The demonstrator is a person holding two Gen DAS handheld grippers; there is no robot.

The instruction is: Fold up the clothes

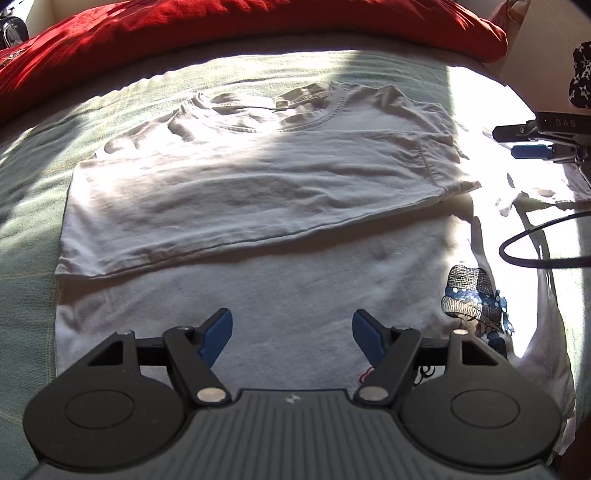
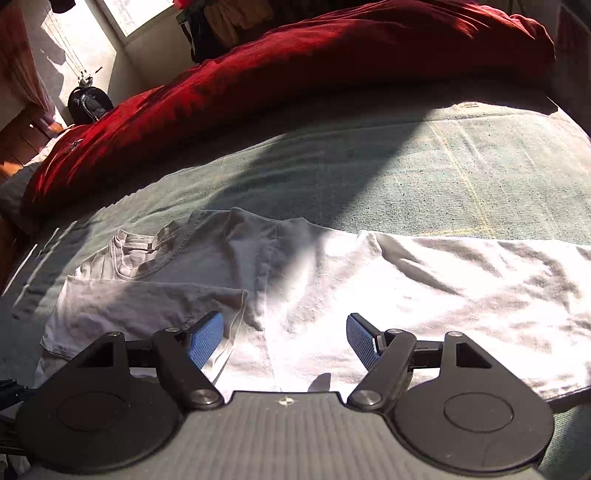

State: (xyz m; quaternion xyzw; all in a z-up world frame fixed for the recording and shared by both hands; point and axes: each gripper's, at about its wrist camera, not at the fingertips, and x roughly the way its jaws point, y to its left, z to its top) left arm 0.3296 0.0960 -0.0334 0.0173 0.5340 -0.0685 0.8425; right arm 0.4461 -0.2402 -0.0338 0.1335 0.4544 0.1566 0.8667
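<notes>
Both jaws apart, empty, above seemingly half-folded white T-shirt (image 1: 258, 192).

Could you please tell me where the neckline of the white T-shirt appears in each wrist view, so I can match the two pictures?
Left wrist view: the neckline lies upper centre, at the far end of the white T-shirt, just below the red duvet.
Right wrist view: the neckline sits left of centre, beyond the left blue pad.
Shared landmark: the red duvet across the top of both views.
</notes>
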